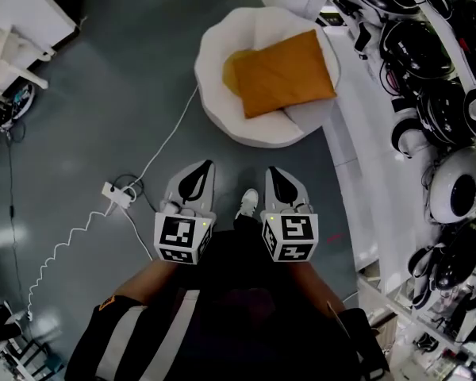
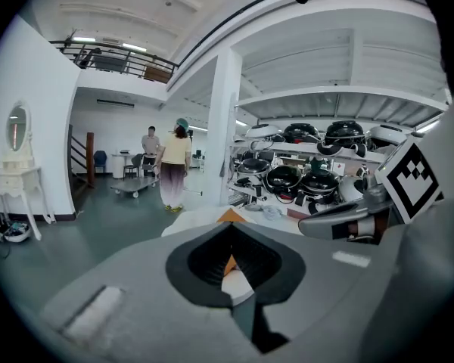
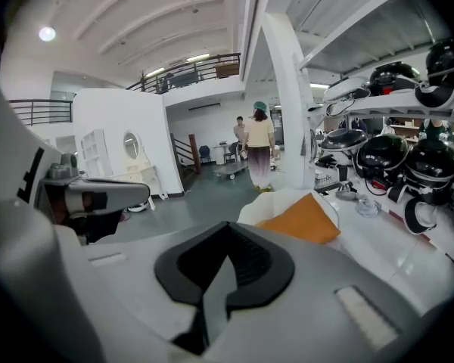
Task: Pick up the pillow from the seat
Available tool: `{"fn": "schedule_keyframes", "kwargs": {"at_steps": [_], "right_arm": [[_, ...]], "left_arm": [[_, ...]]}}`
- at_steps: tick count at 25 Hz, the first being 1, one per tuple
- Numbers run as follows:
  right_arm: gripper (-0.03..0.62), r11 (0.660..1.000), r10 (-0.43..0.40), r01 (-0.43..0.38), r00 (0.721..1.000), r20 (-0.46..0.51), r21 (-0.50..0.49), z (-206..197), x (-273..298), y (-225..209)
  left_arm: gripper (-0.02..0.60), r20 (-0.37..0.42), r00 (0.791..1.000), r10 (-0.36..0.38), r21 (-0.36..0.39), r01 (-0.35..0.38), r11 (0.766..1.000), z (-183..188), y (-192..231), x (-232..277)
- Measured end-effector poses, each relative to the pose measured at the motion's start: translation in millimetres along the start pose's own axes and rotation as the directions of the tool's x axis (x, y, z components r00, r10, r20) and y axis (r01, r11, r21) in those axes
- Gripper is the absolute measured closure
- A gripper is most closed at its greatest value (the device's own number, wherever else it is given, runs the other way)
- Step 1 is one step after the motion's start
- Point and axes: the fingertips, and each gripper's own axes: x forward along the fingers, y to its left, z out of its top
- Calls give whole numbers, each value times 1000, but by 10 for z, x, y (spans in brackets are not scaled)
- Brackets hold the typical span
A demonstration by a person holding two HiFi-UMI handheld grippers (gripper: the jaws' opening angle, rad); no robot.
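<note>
Pillow (image 1: 282, 74) on round seat (image 1: 214, 94), shelving (image 1: 345, 149) just beside

The head view looks steeply down from standing height, with the pillow (image 1: 282, 74) at upper centre. Both gripper views face forward and level, sharing that pillow mid-frame.

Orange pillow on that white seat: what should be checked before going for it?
1. Pillow free, nothing on top: ok.
2. Seat straight ahead of both grippers: ok.
3. Jaws open to grasp: not ok; left gripper and right gripper are shut and empty.
4. Grippers near enough: not ok, both well short of the seat.
5. White cable off the path: ok, it runs to the left.
6. Pillow's underside free: cannot tell.
</note>
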Motion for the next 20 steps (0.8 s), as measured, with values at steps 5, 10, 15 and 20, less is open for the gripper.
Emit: {"fn": "schedule_keyframes", "kwargs": {"at_steps": [5, 10, 15, 20], "right_arm": [[592, 1000, 8, -8, 1000, 7, 6, 168, 171, -399], [593, 1000, 3, -3, 1000, 11, -5, 283, 263, -666], [592, 1000, -7, 7, 1000, -4, -5, 333, 386, -836], [592, 999, -41, 41, 999, -32, -2, 357, 622, -1018]], "left_arm": [[577, 4, 1000, 0, 18, 0, 1000, 201, -139, 432], [577, 8, 1000, -8, 18, 8, 1000, 294, -245, 682], [577, 7, 1000, -15, 12, 15, 1000, 298, -253, 873], [577, -3, 999, -37, -4, 37, 999, 306, -164, 1174]]}}
